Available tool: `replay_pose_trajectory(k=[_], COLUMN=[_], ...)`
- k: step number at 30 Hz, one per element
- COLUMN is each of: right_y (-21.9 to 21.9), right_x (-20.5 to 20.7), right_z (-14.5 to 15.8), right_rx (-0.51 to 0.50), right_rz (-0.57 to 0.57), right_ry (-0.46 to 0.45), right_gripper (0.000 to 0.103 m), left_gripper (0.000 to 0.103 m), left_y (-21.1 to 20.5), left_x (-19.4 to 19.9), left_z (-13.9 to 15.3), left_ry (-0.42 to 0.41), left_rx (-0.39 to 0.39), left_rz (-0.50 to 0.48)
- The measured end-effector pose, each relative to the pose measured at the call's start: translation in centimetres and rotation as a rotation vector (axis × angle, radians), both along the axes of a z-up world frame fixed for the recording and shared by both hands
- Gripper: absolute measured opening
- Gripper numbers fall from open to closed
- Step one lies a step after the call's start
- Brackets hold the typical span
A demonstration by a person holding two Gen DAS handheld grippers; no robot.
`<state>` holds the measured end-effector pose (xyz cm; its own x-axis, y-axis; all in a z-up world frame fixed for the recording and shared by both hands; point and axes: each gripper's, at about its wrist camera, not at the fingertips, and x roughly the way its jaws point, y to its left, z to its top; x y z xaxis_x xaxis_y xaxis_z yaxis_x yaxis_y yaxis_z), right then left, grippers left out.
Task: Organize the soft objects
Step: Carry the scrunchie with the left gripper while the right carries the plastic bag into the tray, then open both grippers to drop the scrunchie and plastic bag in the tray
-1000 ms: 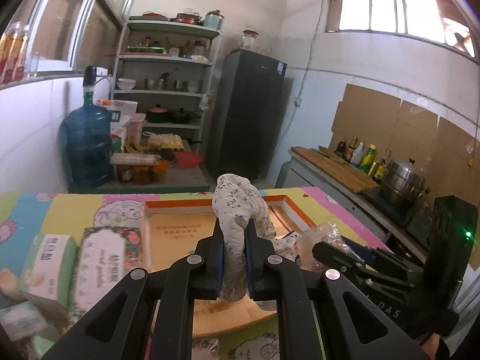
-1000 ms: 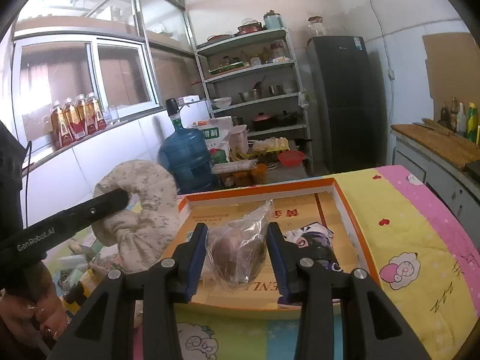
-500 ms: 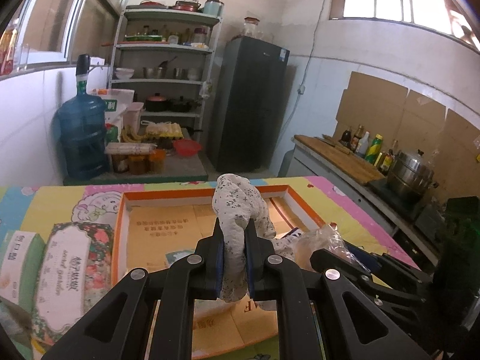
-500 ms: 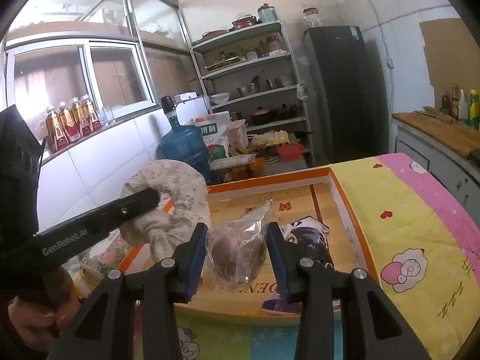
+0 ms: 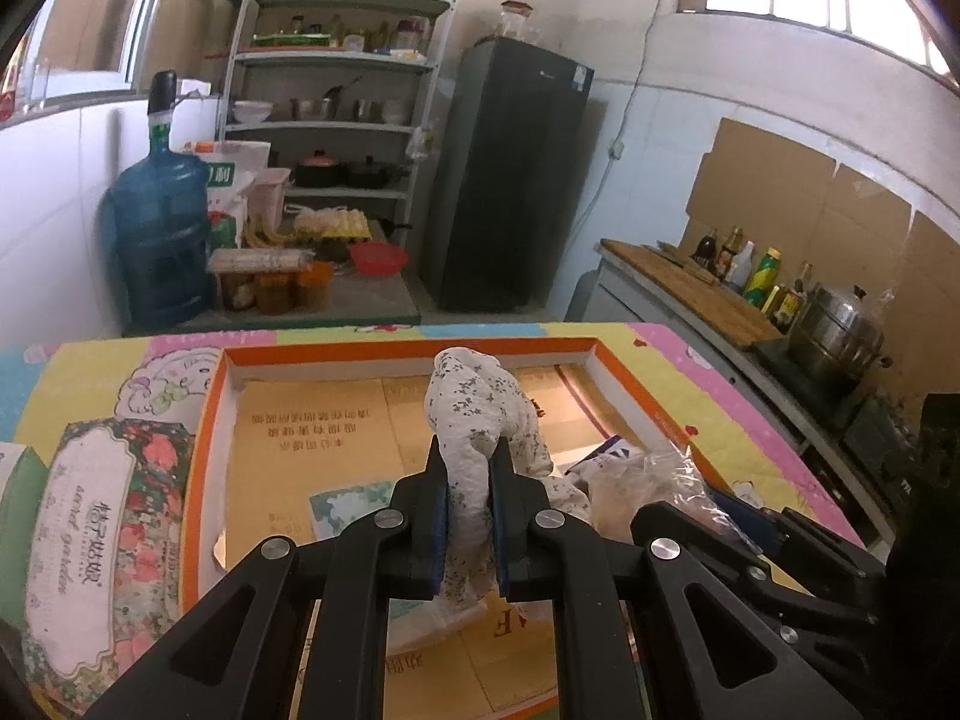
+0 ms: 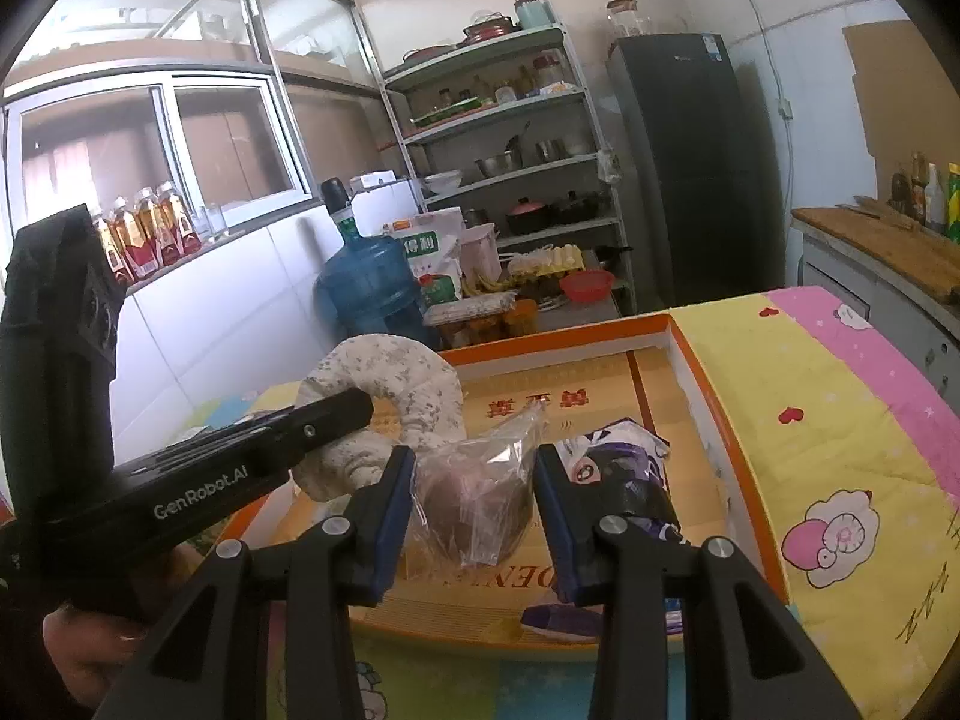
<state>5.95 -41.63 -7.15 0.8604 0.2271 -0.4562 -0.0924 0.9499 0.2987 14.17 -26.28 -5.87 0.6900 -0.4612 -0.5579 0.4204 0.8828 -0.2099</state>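
Observation:
My left gripper is shut on a white speckled cloth bundle and holds it above the orange-rimmed cardboard box. The bundle also shows in the right wrist view, beside the left gripper's body. My right gripper is shut on a clear plastic bag with a brown soft lump inside, held over the box's near side. A purple and white packet lies in the box to the right of the bag.
A floral tissue pack lies left of the box on the cartoon-print tablecloth. A teal card lies in the box. Behind stand a blue water jug, shelves, a fridge and a counter with bottles.
Both grippers have moved forward and lower over the box with their loads still held. The bundle and bag now hang closer together above the box floor.

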Motion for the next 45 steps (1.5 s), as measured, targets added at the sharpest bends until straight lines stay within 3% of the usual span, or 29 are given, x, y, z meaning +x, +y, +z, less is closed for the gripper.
replay_pose_trajectory(k=[22, 26, 30, 37, 45], right_y=[-0.1, -0.1, 0.0, -0.2, -0.3], right_x=[1.8, 1.9, 1.8, 1.3, 0.6], right_z=[-1.5, -1.6, -1.5, -1.3, -0.4], right_rx=[0.044, 0.036, 0.031, 0.027, 0.013], right_rz=[0.021, 0.015, 0.008, -0.011, -0.029], right_ry=[0.103, 0.113, 0.113, 0.09, 0.028], right_gripper=[0.041, 0.043, 0.045, 0.057, 0.057], left_gripper=[0.013, 0.024, 0.056, 0.06, 0.06], left_y=[-0.6, -0.7, -0.8, -0.2, 0.8], left_x=[1.9, 2.1, 1.9, 1.3, -0.2], left_z=[-2.3, -2.3, -2.4, -1.8, -0.4], left_ry=[0.104, 0.116, 0.123, 0.096, 0.064], left_rx=[0.02, 0.007, 0.005, 0.008, 0.04], left_rz=[0.008, 0.006, 0.006, 0.025, 0.036])
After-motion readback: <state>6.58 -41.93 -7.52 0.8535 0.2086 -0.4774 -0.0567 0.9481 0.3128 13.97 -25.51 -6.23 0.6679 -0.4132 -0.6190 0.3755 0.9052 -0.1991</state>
